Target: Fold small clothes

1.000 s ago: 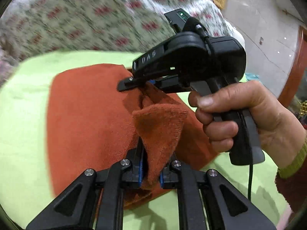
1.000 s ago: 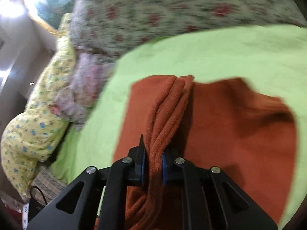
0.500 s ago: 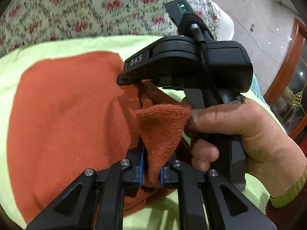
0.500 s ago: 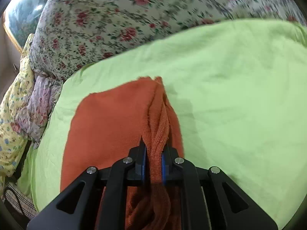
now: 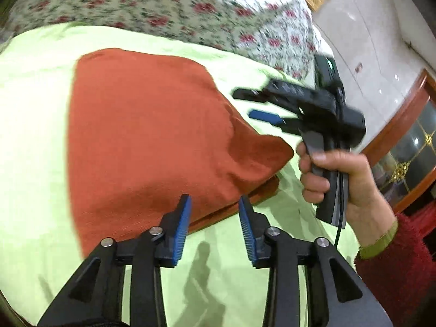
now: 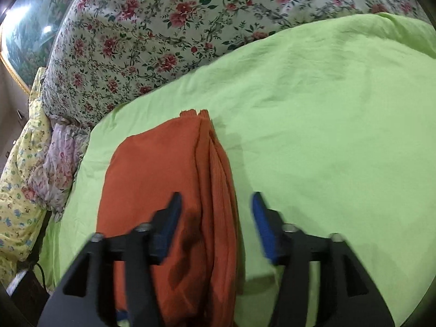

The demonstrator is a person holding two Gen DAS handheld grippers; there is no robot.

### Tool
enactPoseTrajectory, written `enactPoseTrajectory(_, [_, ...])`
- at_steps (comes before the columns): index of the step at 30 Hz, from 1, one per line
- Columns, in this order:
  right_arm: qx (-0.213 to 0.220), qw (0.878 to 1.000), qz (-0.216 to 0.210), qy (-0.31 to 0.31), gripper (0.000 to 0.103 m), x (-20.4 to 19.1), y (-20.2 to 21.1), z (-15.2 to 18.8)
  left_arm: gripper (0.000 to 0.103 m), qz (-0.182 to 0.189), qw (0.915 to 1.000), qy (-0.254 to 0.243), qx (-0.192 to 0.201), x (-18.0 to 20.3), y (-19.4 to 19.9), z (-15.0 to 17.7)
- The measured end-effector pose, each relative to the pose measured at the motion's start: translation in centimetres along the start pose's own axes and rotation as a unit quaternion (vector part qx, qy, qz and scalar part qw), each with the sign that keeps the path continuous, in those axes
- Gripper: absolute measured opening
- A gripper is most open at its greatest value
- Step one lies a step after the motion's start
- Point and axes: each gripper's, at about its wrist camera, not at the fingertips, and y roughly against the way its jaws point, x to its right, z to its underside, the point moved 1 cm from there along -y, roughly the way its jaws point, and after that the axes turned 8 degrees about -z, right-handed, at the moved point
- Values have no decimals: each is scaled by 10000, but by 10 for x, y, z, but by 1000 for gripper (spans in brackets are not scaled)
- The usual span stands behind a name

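An orange-red knitted garment [image 5: 147,136] lies folded on the light green sheet [image 5: 35,87]. My left gripper [image 5: 215,209] is open and empty, its blue pads just above the garment's near folded edge. My right gripper [image 5: 250,103] is seen from the side at the garment's right corner, open and empty. In the right wrist view the right gripper [image 6: 215,204] is open above the garment's [image 6: 152,174] stacked folded edges, which run away from me. Nothing is held.
A floral quilt [image 6: 152,32] is bunched along the far side of the green sheet [image 6: 327,114]. Yellow and pink patterned bedding [image 6: 24,174] lies at the left. A wooden cabinet with glass doors [image 5: 403,147] stands at the right beyond the bed.
Both grippers were shut on the garment's edge and have opened and let it go. The fold now lies flat. The right gripper has drawn off to the right.
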Motion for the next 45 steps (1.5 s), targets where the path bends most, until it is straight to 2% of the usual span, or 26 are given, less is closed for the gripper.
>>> enactPoseTrajectory(3, [-23, 10000, -57, 20, 69, -2, 6, 9, 45, -172, 9995, 232, 115, -22, 16, -6])
enactPoseTrajectory(5, [-108, 9999, -79, 1, 70, -2, 6, 14, 57, -247, 9987, 402, 174, -38, 21, -12])
enactPoseTrajectory(7, [-197, 9998, -94, -34, 70, -1, 3, 16, 60, -383, 9974, 588, 185, -56, 20, -23])
enactPoseTrajectory(13, [-644, 9976, -233, -73, 70, -2, -14, 27, 69, -420, 9924, 1148, -120, -100, 2, -35])
enactPoseTrajectory(18, [-792, 9962, -316, -173, 69, -1, -23, 36, 71, -73, 9861, 1552, -593, -118, -40, -42])
enactPoseTrajectory(19, [-859, 9952, -404, -234, 66, -1, -25, 37, 70, -27, 9851, 1616, -590, -120, -46, -45])
enactPoseTrajectory(21, [-1037, 9923, -584, -332, 45, -3, -30, 38, 68, 5, 9863, 1575, -497, -116, -52, -51])
enactPoseTrajectory(23, [-1185, 9895, -680, -470, 40, -5, -35, 41, 48, -57, 9880, 1468, -467, -112, -55, -54])
enactPoseTrajectory(24, [-1177, 9899, -641, -463, 37, -6, -36, 42, 42, -48, 9887, 1430, -438, -111, -55, -55])
enactPoseTrajectory(25, [-1146, 9907, -603, -428, 36, -9, -35, 44, 32, -23, 9893, 1403, -394, -111, -52, -55])
enactPoseTrajectory(26, [-1103, 9911, -601, -437, 34, -11, -34, 44, 25, 41, 9899, 1379, -330, -111, -47, -54])
enactPoseTrajectory(28, [-991, 9916, -648, -510, 32, -14, -30, 47, 23, 189, 9905, 1349, -205, -113, -35, -53])
enactPoseTrajectory(32, [-820, 9894, -991, -675, 30, -30, -17, 58, 20, 252, 9915, 1271, 71, -118, 9, -44])
enactPoseTrajectory(35, [-759, 9875, -1259, -565, 30, -60, -8, 78, 20, 231, 9928, 1144, 280, -127, 55, -26])
enactPoseTrajectory(38, [-762, 9821, -1656, -471, 29, -93, -1, 107, 19, 165, 9928, 1105, 438, -142, 105, 3])
enactPoseTrajectory(42, [-908, 9742, -2041, -334, 29, -135, -4, 154, 19, -10, 9923, 1101, 576, -165, 172, 57])
enactPoseTrajectory(45, [-1037, 9685, -2258, -181, 29, -166, -8, 191, 19, -108, 9922, 1104, 570, -180, 205, 96])
